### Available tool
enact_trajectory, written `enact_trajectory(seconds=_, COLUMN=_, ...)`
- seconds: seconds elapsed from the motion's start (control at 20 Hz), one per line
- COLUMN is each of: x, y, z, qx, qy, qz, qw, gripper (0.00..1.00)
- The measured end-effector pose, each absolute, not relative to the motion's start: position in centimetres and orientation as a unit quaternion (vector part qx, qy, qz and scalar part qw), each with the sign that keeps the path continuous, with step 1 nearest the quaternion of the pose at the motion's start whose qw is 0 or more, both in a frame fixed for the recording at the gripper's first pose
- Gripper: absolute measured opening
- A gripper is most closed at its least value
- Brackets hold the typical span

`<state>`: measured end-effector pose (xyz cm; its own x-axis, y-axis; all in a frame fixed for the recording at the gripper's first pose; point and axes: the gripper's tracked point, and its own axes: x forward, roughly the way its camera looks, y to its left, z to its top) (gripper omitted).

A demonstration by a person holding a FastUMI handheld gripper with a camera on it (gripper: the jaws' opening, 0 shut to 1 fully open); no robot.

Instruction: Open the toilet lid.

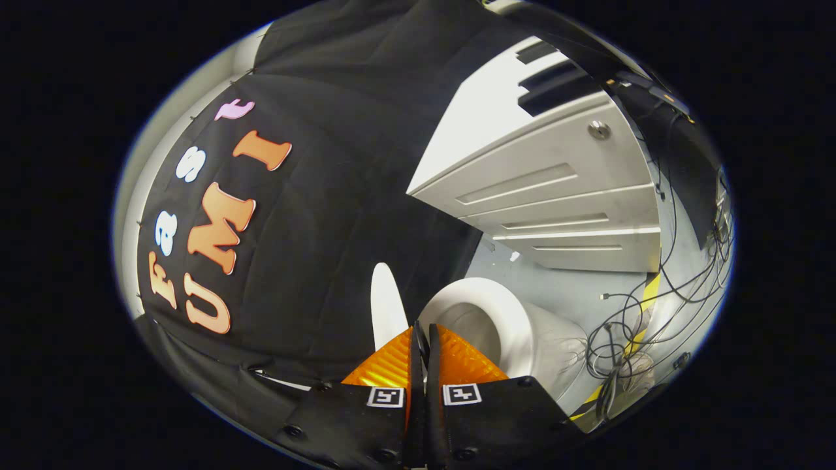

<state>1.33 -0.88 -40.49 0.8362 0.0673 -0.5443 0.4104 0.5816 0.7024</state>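
Two closed fingers; beyond them toilet lid upright, cables beside toilet.

Pale floor with toilet and tangled cables.

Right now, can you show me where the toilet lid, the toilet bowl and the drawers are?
toilet lid point(386, 307): gripper view, its raised flat face.
toilet bowl point(506, 313): gripper view, its rim.
drawers point(555, 196): gripper view, a middle drawer front.
gripper point(423, 336): gripper view, fingers together, holding nothing.
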Motion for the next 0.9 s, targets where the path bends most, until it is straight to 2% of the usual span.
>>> enact_trajectory(seconds=0.55, x=2.4, y=5.7, z=-33.0, qx=0.308, qy=0.26, qz=-0.053, qw=0.913, gripper=0.08)
enact_trajectory(seconds=0.9, x=2.5, y=8.3, z=-30.6, qx=0.303, qy=0.255, qz=-0.026, qw=0.918, gripper=0.08)
